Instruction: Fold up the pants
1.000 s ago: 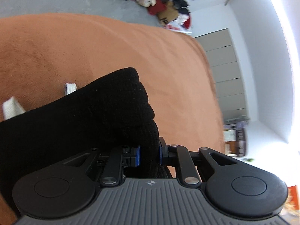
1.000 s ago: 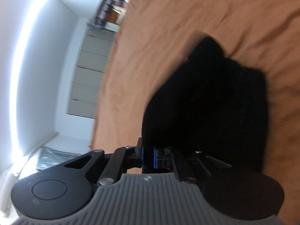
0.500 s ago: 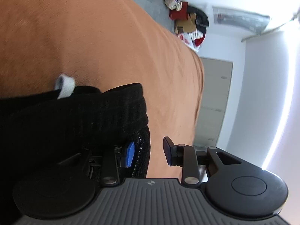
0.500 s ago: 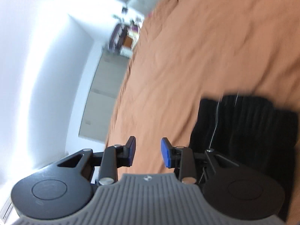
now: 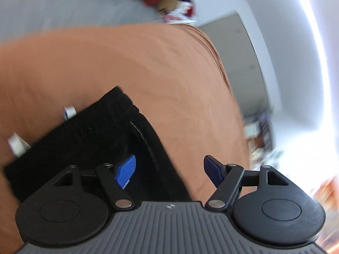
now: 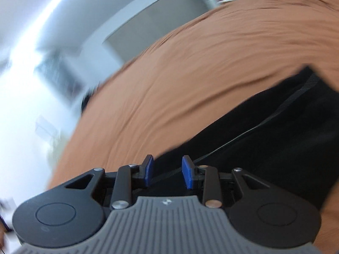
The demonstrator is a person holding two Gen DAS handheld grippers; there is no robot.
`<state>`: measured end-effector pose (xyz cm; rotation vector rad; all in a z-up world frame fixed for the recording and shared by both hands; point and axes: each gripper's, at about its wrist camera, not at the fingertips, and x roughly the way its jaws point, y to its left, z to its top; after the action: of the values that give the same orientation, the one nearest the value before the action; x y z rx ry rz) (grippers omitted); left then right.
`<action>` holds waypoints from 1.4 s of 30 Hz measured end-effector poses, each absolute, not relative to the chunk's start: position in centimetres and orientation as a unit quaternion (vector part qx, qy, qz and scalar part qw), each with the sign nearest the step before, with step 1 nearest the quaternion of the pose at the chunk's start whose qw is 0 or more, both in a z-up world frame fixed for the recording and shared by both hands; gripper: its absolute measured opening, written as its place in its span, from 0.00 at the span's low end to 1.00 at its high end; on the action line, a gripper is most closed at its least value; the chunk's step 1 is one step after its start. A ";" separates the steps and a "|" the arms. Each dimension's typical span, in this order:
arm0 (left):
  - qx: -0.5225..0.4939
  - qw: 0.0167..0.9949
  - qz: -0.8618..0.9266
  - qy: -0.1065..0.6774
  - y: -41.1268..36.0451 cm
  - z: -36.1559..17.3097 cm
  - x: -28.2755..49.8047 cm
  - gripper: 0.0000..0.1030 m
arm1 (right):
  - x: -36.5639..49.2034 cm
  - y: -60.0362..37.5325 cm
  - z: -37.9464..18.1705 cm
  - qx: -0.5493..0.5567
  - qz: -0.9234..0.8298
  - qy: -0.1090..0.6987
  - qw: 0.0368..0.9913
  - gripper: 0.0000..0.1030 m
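Lying flat on orange sheet (image 5: 148, 67) — black pants (image 5: 89, 139); left gripper (image 5: 169, 170), right gripper (image 6: 167, 172) spread.

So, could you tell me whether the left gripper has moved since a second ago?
Yes. The left gripper let go of the pants, and its jaws are wide open.

An orange bedspread (image 5: 131, 67) fills most of both views. Beyond it in the left wrist view lies grey floor (image 5: 53, 10), with a blurred red, black and white pile (image 5: 171, 4) against it. Grey cabinet fronts (image 5: 250, 63) stand along a white wall (image 5: 286, 31), washed by a bright light strip (image 6: 38, 29).
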<state>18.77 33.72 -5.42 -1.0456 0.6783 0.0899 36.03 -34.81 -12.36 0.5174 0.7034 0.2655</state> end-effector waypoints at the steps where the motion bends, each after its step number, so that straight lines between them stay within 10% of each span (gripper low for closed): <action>1: -0.441 0.833 0.048 0.331 32.7 -4.8 18.3 0.82 | 36.0 -32.1 -12.4 0.214 0.142 0.348 0.901 0.28; 8: -0.176 0.912 0.127 0.349 25.7 -3.8 15.2 0.80 | 34.3 -12.5 -13.1 -0.007 0.258 0.354 0.899 0.28; 19: -0.191 0.893 0.157 0.377 26.4 -6.3 12.4 0.79 | 39.8 4.2 -14.4 -0.029 0.253 0.414 0.874 0.23; 32: -0.541 0.786 0.079 0.288 33.9 -14.1 12.7 0.84 | 36.8 -8.5 -9.6 0.169 0.274 0.313 0.894 0.29; 36: -0.531 0.800 0.092 0.262 33.8 -13.1 13.6 0.46 | 28.9 -15.2 -9.6 0.199 0.285 0.294 0.891 0.32; 42: -0.484 0.834 0.126 0.233 32.8 -9.1 14.5 0.43 | 23.7 -25.5 -9.9 0.205 0.185 0.289 0.916 0.33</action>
<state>14.51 32.83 -9.12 -1.0243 0.4942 0.2679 23.69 -25.46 -9.94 0.4224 0.5948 0.3816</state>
